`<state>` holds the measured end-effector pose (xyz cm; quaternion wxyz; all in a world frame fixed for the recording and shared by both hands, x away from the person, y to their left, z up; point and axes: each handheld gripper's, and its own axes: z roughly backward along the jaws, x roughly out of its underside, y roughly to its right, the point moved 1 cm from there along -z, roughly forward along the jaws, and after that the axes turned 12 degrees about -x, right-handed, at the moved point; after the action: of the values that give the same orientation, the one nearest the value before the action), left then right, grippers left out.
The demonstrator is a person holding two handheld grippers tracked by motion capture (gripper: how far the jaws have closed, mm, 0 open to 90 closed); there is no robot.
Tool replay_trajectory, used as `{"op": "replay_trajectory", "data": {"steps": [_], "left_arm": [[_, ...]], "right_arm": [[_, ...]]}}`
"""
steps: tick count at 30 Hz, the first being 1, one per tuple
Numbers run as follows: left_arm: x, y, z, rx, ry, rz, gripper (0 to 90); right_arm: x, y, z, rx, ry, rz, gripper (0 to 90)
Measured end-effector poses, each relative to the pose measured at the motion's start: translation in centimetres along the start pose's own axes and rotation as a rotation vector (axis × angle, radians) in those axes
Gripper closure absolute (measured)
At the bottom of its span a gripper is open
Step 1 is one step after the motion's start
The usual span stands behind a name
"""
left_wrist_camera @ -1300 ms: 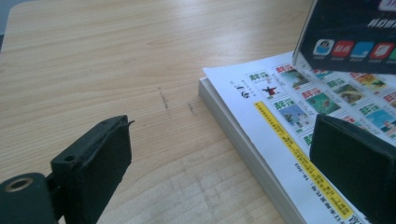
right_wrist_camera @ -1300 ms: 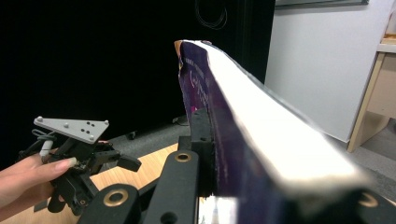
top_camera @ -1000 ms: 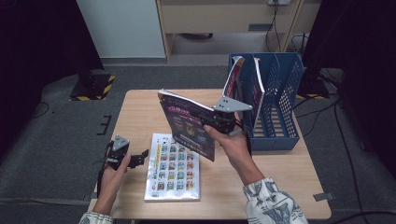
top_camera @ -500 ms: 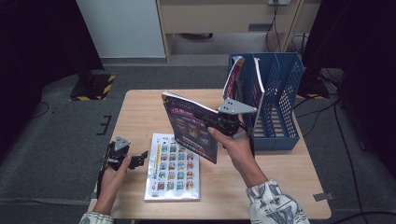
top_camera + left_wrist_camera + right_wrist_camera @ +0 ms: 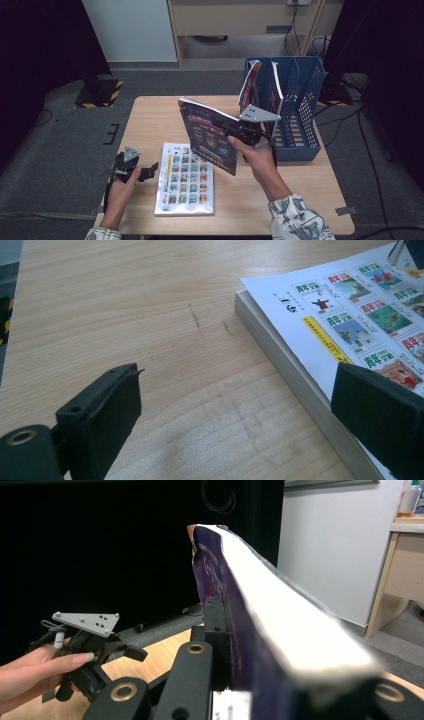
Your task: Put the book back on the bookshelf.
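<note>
My right gripper point(image 5: 246, 132) is shut on a purple-covered book point(image 5: 209, 134), held upright and tilted above the middle of the wooden table point(image 5: 150, 120). In the right gripper view the book point(image 5: 280, 615) runs edge-on between the black jaws of the right gripper point(image 5: 300, 680). A white book with rows of small colourful pictures point(image 5: 186, 180) lies flat at the front of the table. Just left of it, my left gripper point(image 5: 146, 172) rests low and open. In the left gripper view the left gripper point(image 5: 240, 410) has bare wood between its jaws, with the white book's corner point(image 5: 320, 325) near the right jaw.
A blue mesh file rack point(image 5: 305, 105) stands at the table's right side, close behind the right hand. Two books point(image 5: 250, 85) lean in its left compartments. Dark curtains and a wooden cabinet point(image 5: 240, 20) lie beyond the table. The left gripper point(image 5: 125, 655) also appears in the right gripper view.
The right hand has carried the purple book slightly to the right, toward the rack. The left gripper and white book have not moved.
</note>
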<state>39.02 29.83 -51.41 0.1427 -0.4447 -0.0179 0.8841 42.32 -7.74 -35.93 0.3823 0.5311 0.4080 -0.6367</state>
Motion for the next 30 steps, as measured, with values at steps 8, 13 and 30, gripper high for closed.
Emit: {"op": "replay_trajectory", "data": {"steps": [8,13,30], "left_arm": [[0.0,0.0,-0.1,0.0,-0.001,-0.005,5.7],[0.0,0.3,-0.1,-0.001,-0.002,-0.022,5.7],[0.1,0.2,-0.1,-0.004,-0.009,-0.019,5.7]], "right_arm": [[0.1,-0.1,0.8,0.01,-0.001,0.0,83.6],[-0.2,-0.2,1.6,0.015,-0.007,0.003,83.6],[0.7,0.7,3.8,0.036,-0.011,-0.016,83.6]]}}
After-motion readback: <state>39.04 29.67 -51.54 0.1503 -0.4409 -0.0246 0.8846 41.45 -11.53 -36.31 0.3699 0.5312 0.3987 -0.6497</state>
